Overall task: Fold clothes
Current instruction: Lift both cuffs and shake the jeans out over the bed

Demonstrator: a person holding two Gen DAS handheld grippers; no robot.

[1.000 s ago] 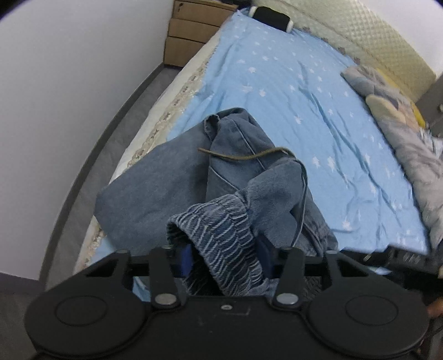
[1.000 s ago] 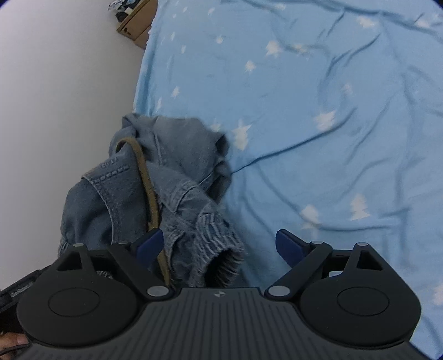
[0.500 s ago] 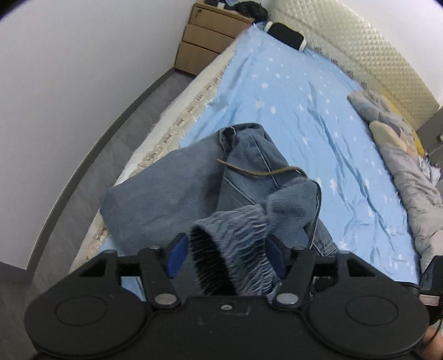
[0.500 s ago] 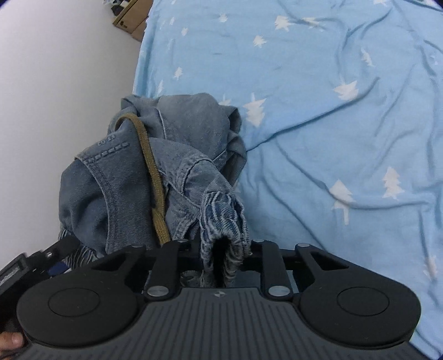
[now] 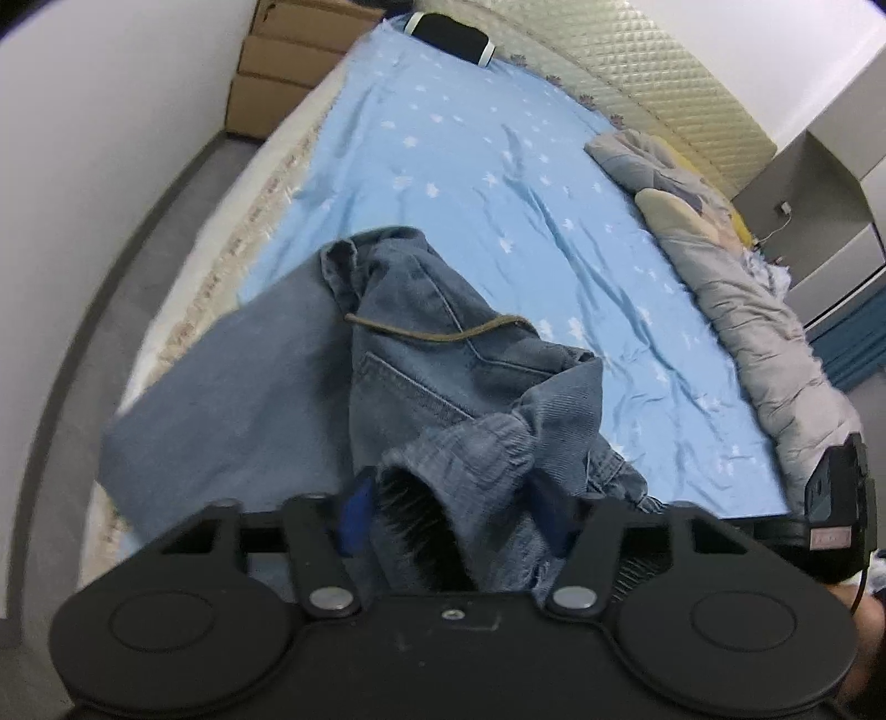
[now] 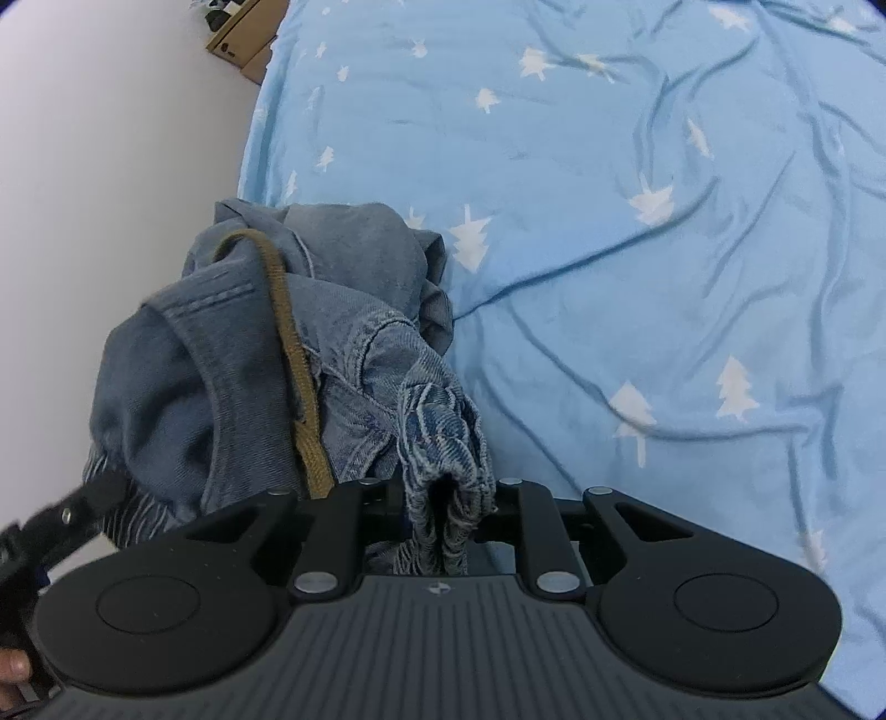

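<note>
Only leftward: headboard [image 5: 664, 72], quilt [image 5: 775, 343]; both closing fingers [image 5: 354, 512] [image 6: 387, 493] gripping jeans [image 5: 432, 354] waistband.

The jeans [image 5: 421, 354] are lying bunched on the bed [image 5: 498, 183] near its left edge, just ahead of both grippers. A cord [image 5: 443, 335] is running across the top of them. A quilt [image 5: 764, 332] is lying along the bed's right side. A pillow [image 5: 448, 30] is sitting at the far end, before the headboard [image 5: 653, 72]. Drawers [image 5: 277, 72] are standing on the floor [image 5: 127, 266] left of the bed.
</note>
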